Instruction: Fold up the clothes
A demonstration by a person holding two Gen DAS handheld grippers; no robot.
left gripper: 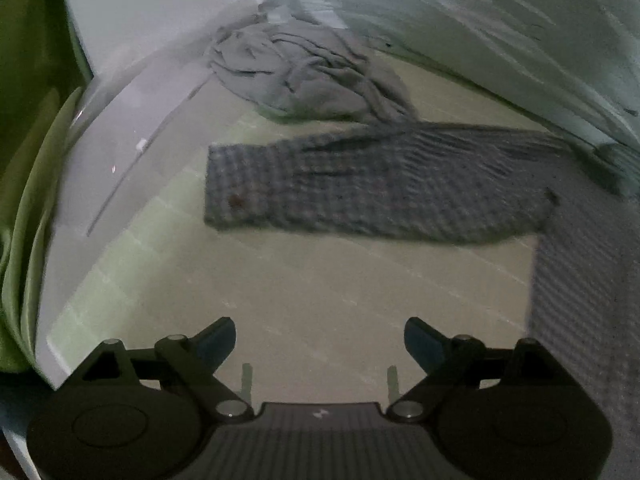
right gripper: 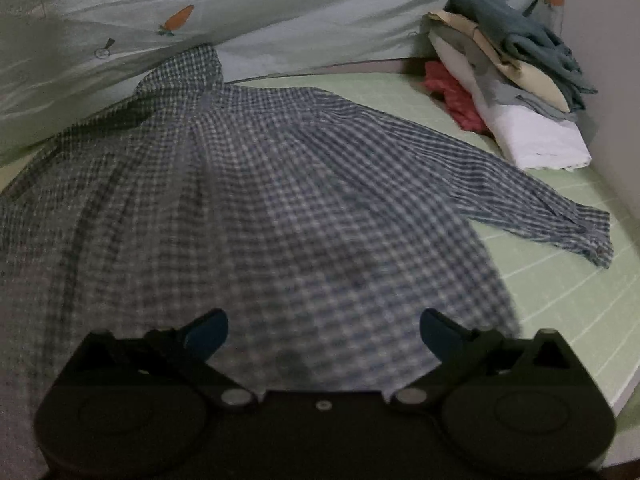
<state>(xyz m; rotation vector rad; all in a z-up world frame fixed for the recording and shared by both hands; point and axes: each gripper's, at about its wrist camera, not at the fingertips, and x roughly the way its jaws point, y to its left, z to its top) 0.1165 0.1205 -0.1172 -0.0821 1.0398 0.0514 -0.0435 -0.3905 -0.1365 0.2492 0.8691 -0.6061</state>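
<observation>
A blue-and-white checked shirt (right gripper: 280,184) lies spread flat on the green bed sheet (right gripper: 560,300), one sleeve (right gripper: 540,200) stretched out to the right. In the left wrist view its other sleeve (left gripper: 360,188) lies flat across the sheet, and the shirt body (left gripper: 592,320) shows at the right edge. My left gripper (left gripper: 319,340) is open and empty above bare sheet, short of that sleeve. My right gripper (right gripper: 324,330) is open and empty, hovering over the shirt's lower part.
A crumpled grey garment (left gripper: 308,76) lies beyond the sleeve near the bed's corner. A stack of folded clothes (right gripper: 516,92) sits at the back right by the wall. A pale quilt with carrot prints (right gripper: 180,12) runs along the far side. A green curtain (left gripper: 28,120) hangs at the left.
</observation>
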